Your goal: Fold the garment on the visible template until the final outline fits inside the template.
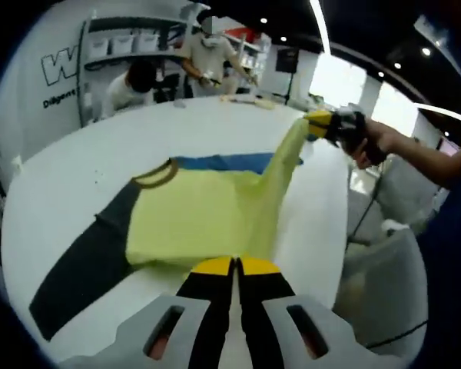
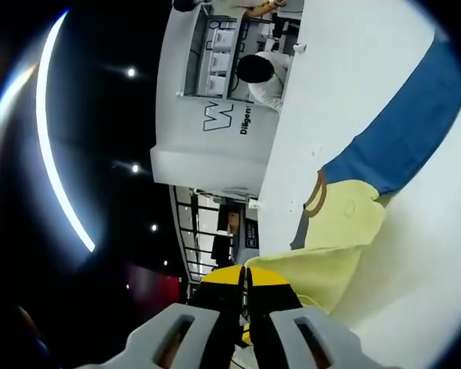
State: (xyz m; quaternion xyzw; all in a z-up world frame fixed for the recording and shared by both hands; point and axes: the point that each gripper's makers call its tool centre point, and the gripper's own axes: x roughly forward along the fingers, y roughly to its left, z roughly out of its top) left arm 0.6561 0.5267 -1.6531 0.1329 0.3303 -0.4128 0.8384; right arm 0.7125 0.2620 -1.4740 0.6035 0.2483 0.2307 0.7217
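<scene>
The yellow shirt (image 1: pixel 200 219) lies on the white desk (image 1: pixel 77 161) over the blue template (image 1: pixel 227 162) — left tongs (image 1: pixel 236 267) pinch its near hem, right tongs (image 2: pixel 246 278) clamp a corner and hold it up off the desk.

- Your shirt (image 1: pixel 200 219), pale yellow with dark sleeves and a brown collar, lies partly folded, one corner lifted.
- Your blue template (image 2: pixel 403 134) lies flat under it.
</scene>
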